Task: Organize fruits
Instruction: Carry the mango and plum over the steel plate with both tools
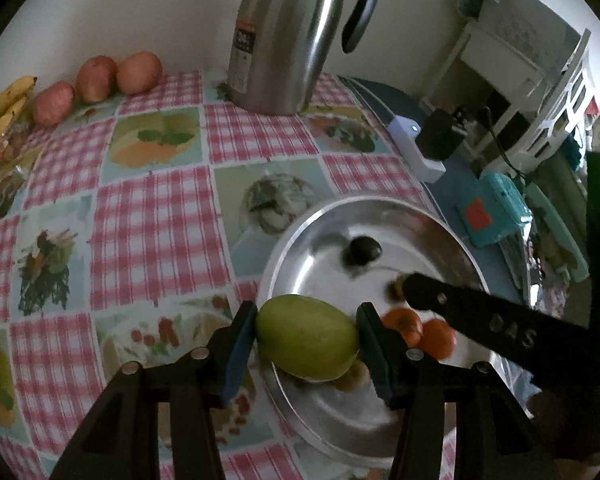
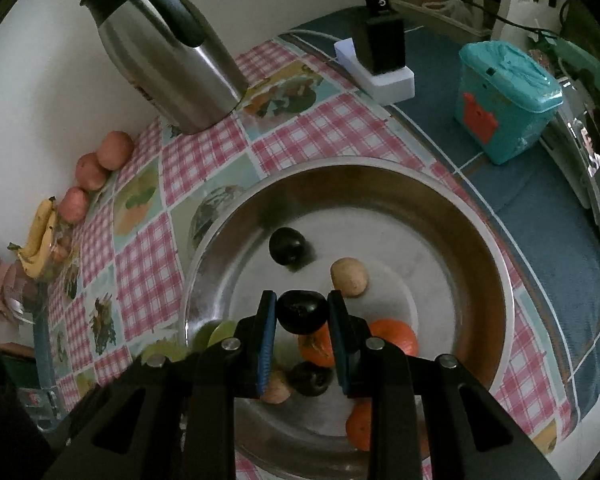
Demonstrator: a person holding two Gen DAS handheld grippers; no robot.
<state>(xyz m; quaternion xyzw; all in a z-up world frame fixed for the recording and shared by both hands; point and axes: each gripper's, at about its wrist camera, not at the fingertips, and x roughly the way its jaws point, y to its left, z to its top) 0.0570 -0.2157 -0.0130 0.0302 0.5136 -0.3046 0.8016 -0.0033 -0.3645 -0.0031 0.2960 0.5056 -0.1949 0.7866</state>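
Note:
My left gripper [image 1: 306, 338] is shut on a green mango [image 1: 307, 343] and holds it over the near left rim of a round steel tray [image 1: 320, 232]. My right gripper [image 2: 302, 312] is shut on a dark plum [image 2: 301, 311] above the tray [image 2: 460, 208]. In the tray lie another dark plum [image 2: 287, 245], a tan fruit [image 2: 350, 276], oranges [image 2: 396, 338], a third plum [image 2: 312, 378] and a pale fruit [image 2: 277, 390]. The right gripper's arm [image 1: 480, 316] crosses the tray in the left wrist view. The mango shows at the tray's left edge in the right wrist view [image 2: 216, 334].
A steel thermos jug [image 1: 288, 36] stands at the back of the checked tablecloth [image 1: 152, 216]. Three red apples [image 1: 96, 80] and bananas [image 1: 4, 112] line the far left by the wall. A white charger block [image 2: 380, 68] and teal box [image 2: 504, 100] sit on the right.

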